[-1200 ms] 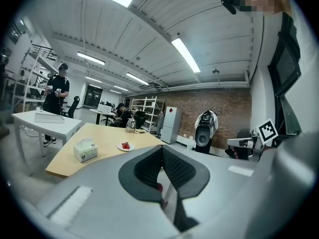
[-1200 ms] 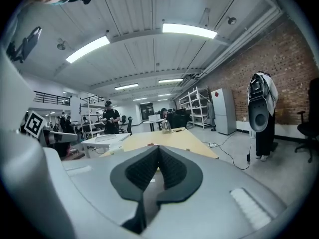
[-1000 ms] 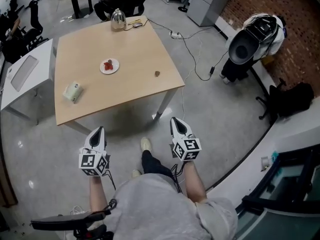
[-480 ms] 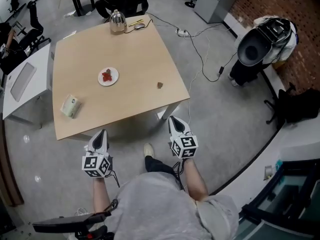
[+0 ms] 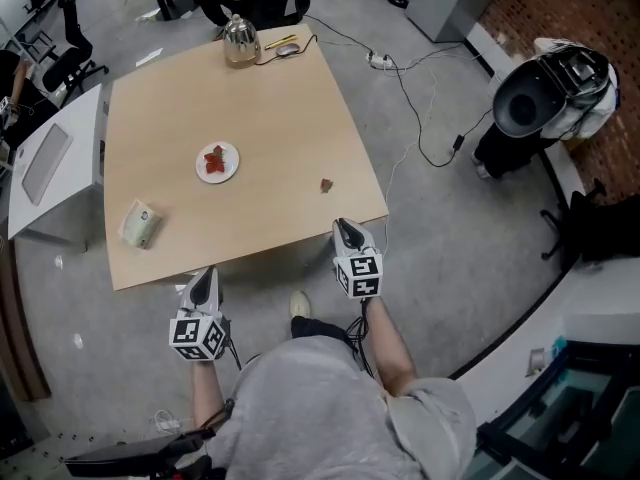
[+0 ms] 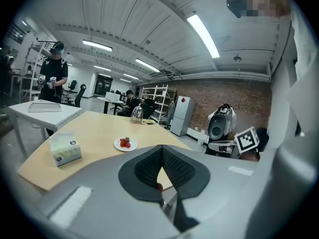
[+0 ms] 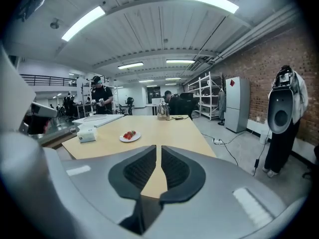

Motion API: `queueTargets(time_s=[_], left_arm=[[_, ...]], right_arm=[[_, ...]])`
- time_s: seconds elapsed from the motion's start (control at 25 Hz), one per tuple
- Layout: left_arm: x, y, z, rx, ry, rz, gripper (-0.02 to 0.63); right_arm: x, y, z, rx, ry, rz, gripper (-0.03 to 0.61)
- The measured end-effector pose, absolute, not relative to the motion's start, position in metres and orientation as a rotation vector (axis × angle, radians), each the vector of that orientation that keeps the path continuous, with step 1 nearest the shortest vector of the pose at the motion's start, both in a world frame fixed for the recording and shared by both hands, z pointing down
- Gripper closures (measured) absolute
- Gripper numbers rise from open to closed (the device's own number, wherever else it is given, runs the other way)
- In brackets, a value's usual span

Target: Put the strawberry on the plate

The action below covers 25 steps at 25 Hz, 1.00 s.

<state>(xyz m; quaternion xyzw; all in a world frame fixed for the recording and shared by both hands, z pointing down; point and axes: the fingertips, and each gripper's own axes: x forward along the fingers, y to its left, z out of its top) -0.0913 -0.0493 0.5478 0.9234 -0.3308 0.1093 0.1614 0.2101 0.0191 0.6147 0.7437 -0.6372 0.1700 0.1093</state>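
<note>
We stand at the near edge of a pale wooden table [image 5: 280,108] with a gripper in each hand. Our left gripper [image 5: 205,276] hangs off the table's near edge, over the floor. Its own view shows its jaws closed tip to tip with nothing caught between the ribbed pads [image 6: 175,166]. Our right gripper [image 5: 345,227] sits with its tips right at the near edge of the table, close to the near right corner. Its jaws have just been opening and now stand a thin slit apart. Only the bare tabletop shows through the slit, so it grips nothing.

The loose strawberry [image 5: 326,184] lies on the bare wood near the table's right side. It is a little ahead of the right gripper's tips and apart from them. It is well apart from the white plate [image 5: 232,165], which sits towards the middle of the table, further left. The plate already carries some red berries [image 5: 213,160].

A tissue box [image 5: 139,224] lies near the table's near left corner, and a metal kettle [image 5: 240,40] stands at the far edge. A white side table [image 5: 85,158] stands against the wooden table's left side. In the right gripper view, a person in dark clothes stands beyond the tables
</note>
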Motion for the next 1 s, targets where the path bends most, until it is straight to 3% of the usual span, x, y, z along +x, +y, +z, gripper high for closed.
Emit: queueTargets(time_s=[1.0], left_arm=[[-0.117,-0.06,0.556,2.482,-1.191,0.36,0.594]], right_arm=[[0.278,-0.104,0.755,1.905,-1.714,0.575,0.373]])
